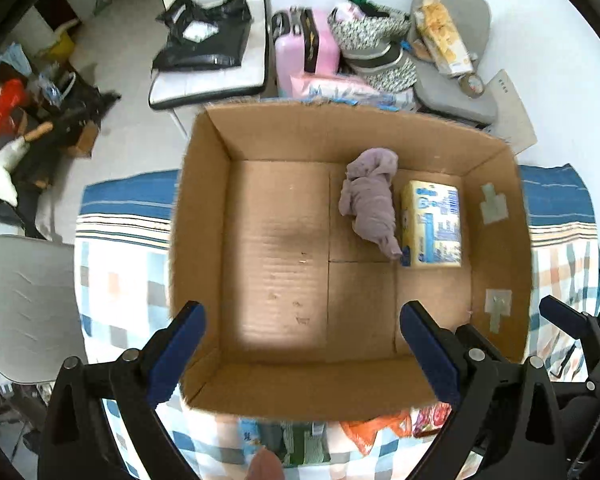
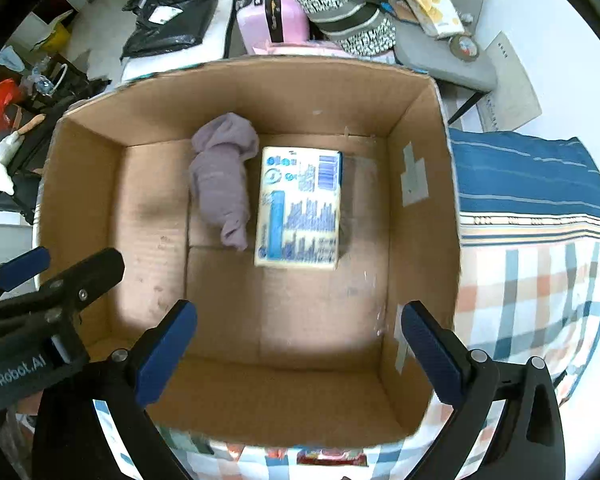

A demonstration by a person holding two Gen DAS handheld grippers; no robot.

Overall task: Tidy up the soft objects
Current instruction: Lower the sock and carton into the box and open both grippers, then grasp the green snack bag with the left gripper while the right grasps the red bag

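An open cardboard box (image 1: 204, 208) (image 2: 420, 184) stands on a checked bedsheet. Inside, toward its far right, lie a rolled lilac cloth (image 1: 370, 200) (image 2: 224, 176) and, touching its right side, a yellow and blue tissue pack (image 1: 432, 224) (image 2: 300, 208). My left gripper (image 1: 302, 348) hovers open and empty above the box's near edge. My right gripper (image 2: 300, 350) hovers open and empty above the near right part of the box. The left gripper also shows at the left edge of the right wrist view (image 2: 40, 280). Colourful packets (image 1: 380, 428) lie on the sheet below the box's near wall.
Beyond the box are a pink suitcase (image 1: 306, 46), a patterned bag (image 1: 374, 40), a grey chair (image 1: 456, 92) with a snack bag, and a white chair (image 1: 208, 56) with a black bag. Another grey chair (image 1: 24, 304) stands left. Clutter fills the floor at far left.
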